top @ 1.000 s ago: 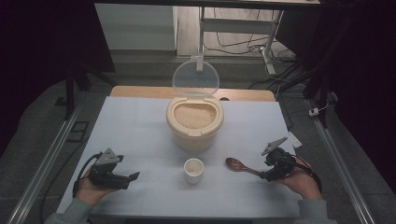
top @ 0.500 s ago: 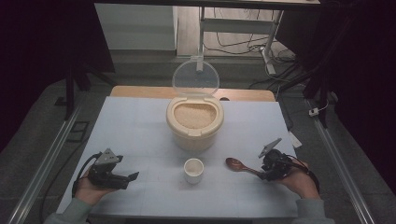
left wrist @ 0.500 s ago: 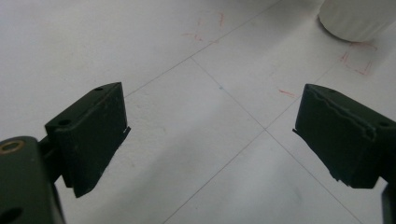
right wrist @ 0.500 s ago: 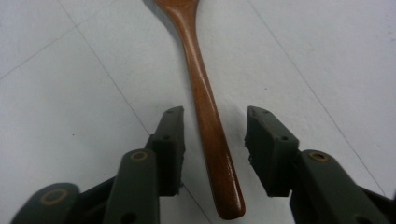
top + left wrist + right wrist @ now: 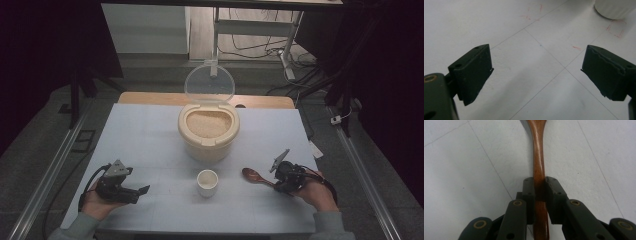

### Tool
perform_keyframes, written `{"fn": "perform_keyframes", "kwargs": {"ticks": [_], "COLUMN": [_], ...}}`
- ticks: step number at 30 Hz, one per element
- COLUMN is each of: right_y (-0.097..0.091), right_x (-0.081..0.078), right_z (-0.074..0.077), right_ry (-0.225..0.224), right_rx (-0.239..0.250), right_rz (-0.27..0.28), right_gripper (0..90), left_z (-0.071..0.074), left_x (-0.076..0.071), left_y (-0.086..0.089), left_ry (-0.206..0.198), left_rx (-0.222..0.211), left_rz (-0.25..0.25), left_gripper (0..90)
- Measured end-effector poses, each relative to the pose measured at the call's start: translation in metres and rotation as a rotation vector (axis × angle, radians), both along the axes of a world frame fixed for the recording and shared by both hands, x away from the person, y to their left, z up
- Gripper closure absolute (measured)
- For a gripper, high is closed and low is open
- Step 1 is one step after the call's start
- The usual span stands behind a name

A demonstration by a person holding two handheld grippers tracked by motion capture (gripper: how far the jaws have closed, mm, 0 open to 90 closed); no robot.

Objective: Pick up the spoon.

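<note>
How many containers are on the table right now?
2: the open rice bin at the table's middle, and the small white cup just in front of it, left of the wooden spoon.

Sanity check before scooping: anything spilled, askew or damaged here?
Nothing spilled. The rice bin stands upright with its lid open, and the cup is upright. The right gripper has just closed on the spoon handle. One oddity: the left gripper's pad edges look chipped.
</note>
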State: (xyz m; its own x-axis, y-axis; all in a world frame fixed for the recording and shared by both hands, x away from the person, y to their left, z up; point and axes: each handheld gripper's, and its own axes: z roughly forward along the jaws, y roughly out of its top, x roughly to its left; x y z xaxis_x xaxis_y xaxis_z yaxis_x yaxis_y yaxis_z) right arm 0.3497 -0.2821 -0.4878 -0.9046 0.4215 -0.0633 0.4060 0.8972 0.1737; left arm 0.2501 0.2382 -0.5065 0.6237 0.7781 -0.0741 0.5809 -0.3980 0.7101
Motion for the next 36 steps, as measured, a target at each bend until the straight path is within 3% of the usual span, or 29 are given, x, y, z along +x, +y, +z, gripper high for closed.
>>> {"fn": "perform_keyframes", "kwargs": {"ticks": [9, 12, 27, 36], "right_y": [-0.005, -0.007, -0.026, -0.024], "right_x": [-0.003, -0.003, -0.013, -0.021], "right_z": [0.001, 0.002, 0.03, 0.048], "right_ry": [-0.025, -0.031, -0.118, -0.164], "right_rx": [0.037, 0.059, 0.24, 0.324], "right_rz": [0.02, 0.005, -0.031, 0.005], "right_gripper": [78.7, 78.7, 78.8, 78.7], "left_z": [-0.002, -0.002, -0.003, -0.003], "left_x": [0.001, 0.001, 0.001, 0.001], "left_y": [0.001, 0.002, 0.002, 0.002], "left_ry": [0.006, 0.006, 0.011, 0.013], "left_rx": [0.004, 0.007, 0.021, 0.021], "left_rz": [-0.001, 0.0, -0.001, -0.002], "left_gripper": [9.2, 9.2, 9.1, 9.2]}}
